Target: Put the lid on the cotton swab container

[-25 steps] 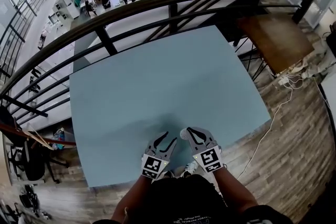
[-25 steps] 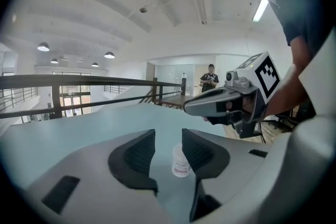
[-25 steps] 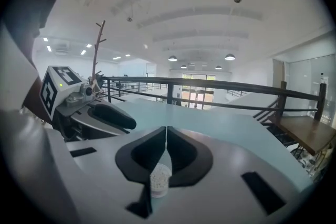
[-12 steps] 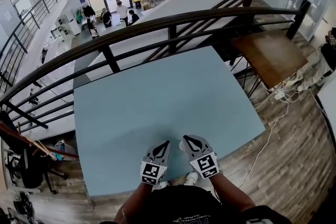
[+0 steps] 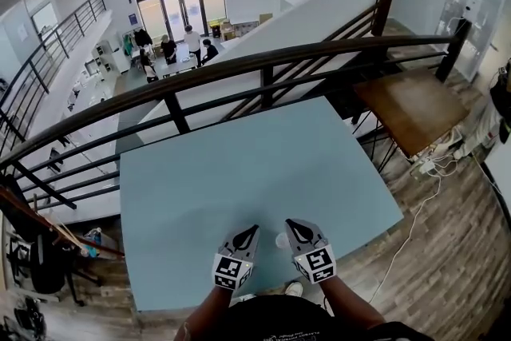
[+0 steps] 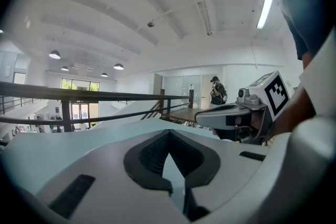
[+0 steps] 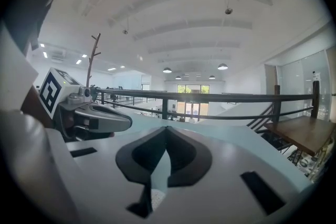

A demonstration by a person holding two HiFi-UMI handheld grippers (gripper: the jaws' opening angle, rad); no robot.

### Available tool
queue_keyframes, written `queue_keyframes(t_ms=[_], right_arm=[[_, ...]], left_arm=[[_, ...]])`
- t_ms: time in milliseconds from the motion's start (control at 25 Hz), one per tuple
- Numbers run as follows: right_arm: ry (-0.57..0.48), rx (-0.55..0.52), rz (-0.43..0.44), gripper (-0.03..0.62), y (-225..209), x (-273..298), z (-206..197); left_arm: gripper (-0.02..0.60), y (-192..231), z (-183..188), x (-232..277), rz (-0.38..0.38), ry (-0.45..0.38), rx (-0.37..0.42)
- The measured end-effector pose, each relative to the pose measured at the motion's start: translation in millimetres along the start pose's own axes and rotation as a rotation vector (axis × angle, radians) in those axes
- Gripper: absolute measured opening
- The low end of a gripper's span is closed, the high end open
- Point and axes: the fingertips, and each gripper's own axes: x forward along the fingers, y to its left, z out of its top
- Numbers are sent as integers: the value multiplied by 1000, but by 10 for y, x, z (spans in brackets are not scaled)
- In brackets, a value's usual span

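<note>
**Left gripper** (image 6: 168, 132): the jaws are found closed, with the tips meeting in a point and nothing held between them. Black, finely ribbed liners are set in a smooth pale grey shell. The pale blue worktop (image 5: 239, 164) is seen through the diamond-shaped gap behind the tips.

**Right gripper** (image 7: 167, 128): the jaws are likewise brought together at the tips, with no object clamped. The same grey shell and black liners are noted.

Each gripper is fitted with a marker cube (image 5: 232, 271) printed with black-and-white square codes. No lettering can be read on them.

**Task item:** a small round whitish item (image 5: 282, 240) is recorded in the head view, on the worktop between the two grippers and just beside the right one. Whether it touches that gripper cannot be told. It is seen from above as a disc. Whether it is the container or the lid cannot be determined, nor can its long axis or any label.

**Surroundings:** the grippers are held side by side at the near edge of the worktop, both pointed away from the person. The worktop is matt, uniform in colour and rectangular. Beyond its far edge a dark metal railing (image 5: 263, 64) with a rounded top rail is observed. To the right, a brown wooden table (image 5: 407, 104) stands on a plank floor (image 5: 447, 251).
</note>
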Motion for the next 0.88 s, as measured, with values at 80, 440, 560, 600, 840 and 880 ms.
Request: queue_keyframes(t_ms=[80,440,560,600,840,880], right_arm=[[-5,-5,3,17,15,5,11],[-34,-6,33,17,77,17,84],[-65,11,48,17,94,19,131],[-71,15,51,17,97,16,142],[-69,9,54,17,112,-46,106],[-68,8,54,17,116,-56,98]], left_arm=[[11,-2,15,10,-4,-9,2],[11,-83,71,-13,-34,-14,29],[11,-72,100,-34,-43,-18,28],[11,-80,116,-40,-48,-21,26],[11,-184,91,-65,-61,-33,23],[11,-197,81,-69,-61,-34,24]])
